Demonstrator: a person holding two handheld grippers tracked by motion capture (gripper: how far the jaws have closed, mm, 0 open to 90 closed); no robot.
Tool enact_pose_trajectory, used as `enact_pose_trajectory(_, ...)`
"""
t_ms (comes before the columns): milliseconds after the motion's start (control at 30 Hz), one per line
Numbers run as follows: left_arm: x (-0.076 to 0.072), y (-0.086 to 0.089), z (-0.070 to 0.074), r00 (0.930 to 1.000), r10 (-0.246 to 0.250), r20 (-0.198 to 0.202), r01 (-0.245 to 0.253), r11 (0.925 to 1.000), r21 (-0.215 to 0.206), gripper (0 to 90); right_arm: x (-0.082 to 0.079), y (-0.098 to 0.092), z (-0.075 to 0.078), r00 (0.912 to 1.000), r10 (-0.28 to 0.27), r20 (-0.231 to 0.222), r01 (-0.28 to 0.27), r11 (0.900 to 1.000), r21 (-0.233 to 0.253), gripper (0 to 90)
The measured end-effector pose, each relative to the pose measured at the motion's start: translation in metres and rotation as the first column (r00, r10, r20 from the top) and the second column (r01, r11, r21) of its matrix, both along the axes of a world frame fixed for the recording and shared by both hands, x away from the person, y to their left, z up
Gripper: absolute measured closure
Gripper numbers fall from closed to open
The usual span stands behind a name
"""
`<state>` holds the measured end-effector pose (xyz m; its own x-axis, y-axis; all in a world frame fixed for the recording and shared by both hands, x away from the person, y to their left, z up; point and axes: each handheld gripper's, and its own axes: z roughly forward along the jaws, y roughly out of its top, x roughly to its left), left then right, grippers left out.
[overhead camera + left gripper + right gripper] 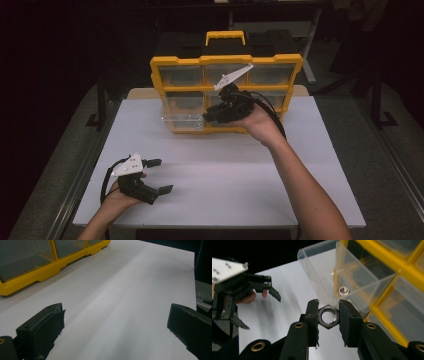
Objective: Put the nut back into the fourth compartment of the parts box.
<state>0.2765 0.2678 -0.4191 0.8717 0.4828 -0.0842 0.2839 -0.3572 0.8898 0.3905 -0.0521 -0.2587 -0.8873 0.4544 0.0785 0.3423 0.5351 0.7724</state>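
While the person's right hand (260, 120) is reaching forward in the high view, the right gripper (209, 117) is hovering in front of the yellow organizer (226, 61), which is standing upright at the far side of the white table (225, 175). The tip of this gripper is just beside a clear drawer (181, 119) that is sticking out from the lower row of the organizer. The left gripper (161, 176) is resting low near the front left corner of the table, well apart from the organizer, and its jaws are standing wide apart with nothing between them. The left hand (120, 197) is holding it from behind.

In the left gripper view, the two black jaws are rising from the bottom corners and are standing far from each other, with bare table (125, 295) between them. The yellow organizer (37, 275) is lying at the upper left, near but not touching the jaws.

In the right gripper view, the right gripper (328, 315) is clamping a steel hex nut (328, 316) between its two pads; the nut is facing the camera, so its round hole is showing. It is hanging just in front of the open clear drawer (324, 270), near its lower edge. Inside the drawer, a second nut (343, 290) is lying against the wall. The yellow organizer (387, 262) is filling the right side. Farther off at the left, the left gripper (259, 307) is showing with its jaws apart.
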Motion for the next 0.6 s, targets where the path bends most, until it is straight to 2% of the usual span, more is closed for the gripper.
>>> enact_pose_trajectory(233,0.001,0.001,0.0,1.0,0.002,0.006,-0.002,1.0,0.005,1.1,0.014,0.012,0.012,0.9993,0.005,0.037,-0.005,1.0,-0.003,68.9)
enact_pose_trajectory(400,0.001,0.003,0.001,1.0,0.008,0.006,-0.008,1.0,0.005,1.1,0.025,0.025,0.012,0.9997,-0.019,0.012,0.019,1.0,-0.01,68.9)
enact_pose_trajectory(467,0.001,0.003,0.001,0.9999,0.009,0.009,-0.009,1.0,0.003,1.1,0.03,0.029,0.01,0.9996,-0.025,0.011,0.025,0.999,-0.02,68.9)
enact_pose_trajectory(500,0.001,0.003,0.001,0.9999,0.01,0.007,-0.01,0.9999,-0.002,1.1,0.034,0.03,0.007,0.9995,-0.012,0.03,0.013,1.0,-0.027,68.9)
enact_pose_trajectory(600,0.001,0.005,0.001,0.9999,0.01,0.009,-0.01,0.9999,0.008,1.1,0.038,0.035,0.004,0.9996,-0.029,0.001,0.029,0.999,-0.027,68.8)
